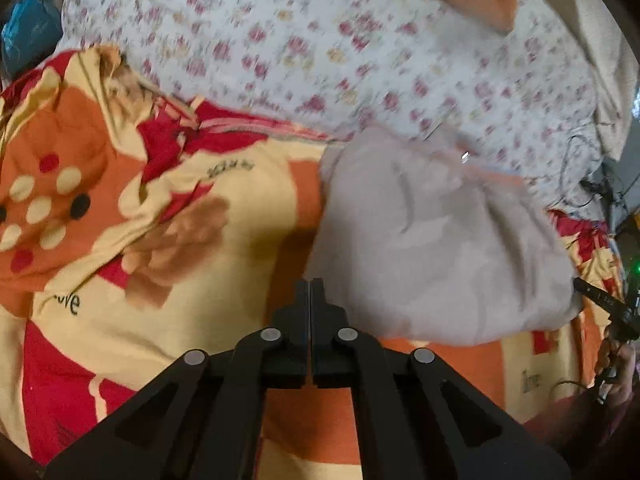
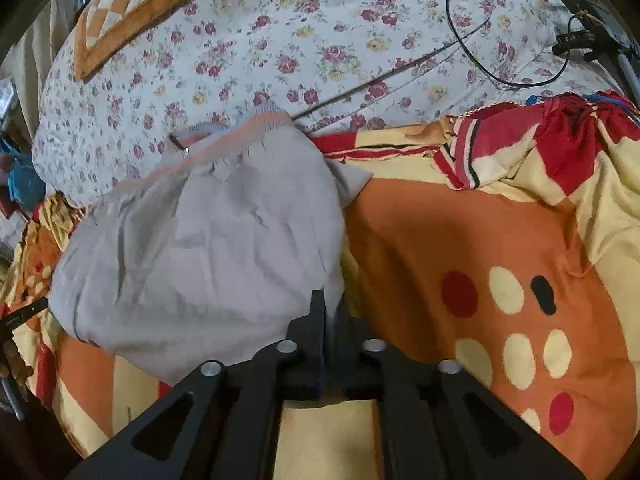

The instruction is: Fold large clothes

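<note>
A pale grey crumpled cloth garment with a pink-and-blue striped waistband [image 2: 200, 248] lies bunched on an orange, yellow and red patterned blanket [image 2: 460, 232], its waistband end up against a white bedsheet with small red and yellow roses [image 2: 300, 40]. The black left gripper [image 1: 310, 285] has its fingers pressed together with nothing between them, just beside the garment's near edge, over the blanket. The black right gripper [image 2: 329, 300] is pinching the garment's lower right edge, fabric caught between its fingers. An orange-and-cream checked cushion [image 2: 128, 8] sits at the far left of the sheet; a thin black cable [image 2: 480, 32] loops at far right.
</note>
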A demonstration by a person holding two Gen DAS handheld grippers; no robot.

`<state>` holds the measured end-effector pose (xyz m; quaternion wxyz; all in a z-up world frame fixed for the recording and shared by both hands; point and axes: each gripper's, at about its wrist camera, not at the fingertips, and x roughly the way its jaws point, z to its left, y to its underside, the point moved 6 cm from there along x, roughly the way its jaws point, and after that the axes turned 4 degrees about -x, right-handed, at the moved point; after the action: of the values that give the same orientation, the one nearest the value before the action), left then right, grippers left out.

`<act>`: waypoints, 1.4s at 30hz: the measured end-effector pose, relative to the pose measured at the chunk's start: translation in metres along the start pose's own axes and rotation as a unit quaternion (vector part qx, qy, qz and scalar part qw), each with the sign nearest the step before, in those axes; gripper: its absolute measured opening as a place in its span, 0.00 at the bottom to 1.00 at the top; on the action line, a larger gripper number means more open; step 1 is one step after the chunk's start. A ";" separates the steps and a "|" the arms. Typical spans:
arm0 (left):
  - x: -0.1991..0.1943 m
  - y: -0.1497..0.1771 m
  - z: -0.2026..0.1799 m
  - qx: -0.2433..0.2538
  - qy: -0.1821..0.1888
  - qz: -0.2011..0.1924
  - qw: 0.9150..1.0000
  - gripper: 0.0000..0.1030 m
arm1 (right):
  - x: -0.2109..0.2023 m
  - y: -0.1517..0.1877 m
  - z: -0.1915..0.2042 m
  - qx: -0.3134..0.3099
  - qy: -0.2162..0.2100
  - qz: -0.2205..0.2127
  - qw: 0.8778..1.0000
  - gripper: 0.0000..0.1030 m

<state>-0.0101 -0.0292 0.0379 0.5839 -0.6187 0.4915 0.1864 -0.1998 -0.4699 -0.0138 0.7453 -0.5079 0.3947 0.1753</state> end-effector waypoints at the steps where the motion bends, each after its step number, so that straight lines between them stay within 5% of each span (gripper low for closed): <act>1: -0.002 -0.001 -0.005 0.002 0.003 -0.004 1.000 0.17 | -0.005 -0.002 -0.001 0.006 0.001 -0.010 1.000 0.37; 2: -0.004 -0.002 -0.011 0.007 0.003 -0.009 1.000 0.26 | -0.015 -0.006 0.000 0.012 0.002 -0.029 1.000 0.46; 3: -0.004 -0.003 -0.017 0.011 -0.001 -0.017 1.000 0.49 | -0.020 -0.009 0.002 0.011 0.001 -0.037 0.999 0.47; 4: -0.004 -0.004 -0.023 0.013 -0.004 -0.024 1.000 0.59 | -0.027 -0.013 0.011 0.002 -0.008 -0.045 0.999 0.47; 12: 0.018 0.000 -0.066 0.062 -0.031 -0.020 0.997 0.59 | -0.003 -0.016 0.127 -0.108 -0.113 -0.005 0.988 0.44; 21: 0.039 0.001 -0.064 0.067 -0.062 -0.008 0.996 0.60 | 0.044 -0.027 0.216 -0.169 -0.123 -0.015 0.978 0.44; 27: 0.046 0.001 -0.059 0.055 -0.067 0.004 0.996 0.60 | 0.101 -0.001 0.216 -0.160 -0.099 0.035 0.982 0.44; 42: 0.048 0.003 -0.056 0.040 -0.071 0.008 0.997 0.64 | 0.086 -0.031 0.206 -0.154 -0.061 0.013 0.986 0.44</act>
<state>-0.0101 -0.0986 0.0116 0.6401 -0.5761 0.4607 0.2147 -0.0405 -0.3110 -0.0252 0.6785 -0.6000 0.3229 0.2745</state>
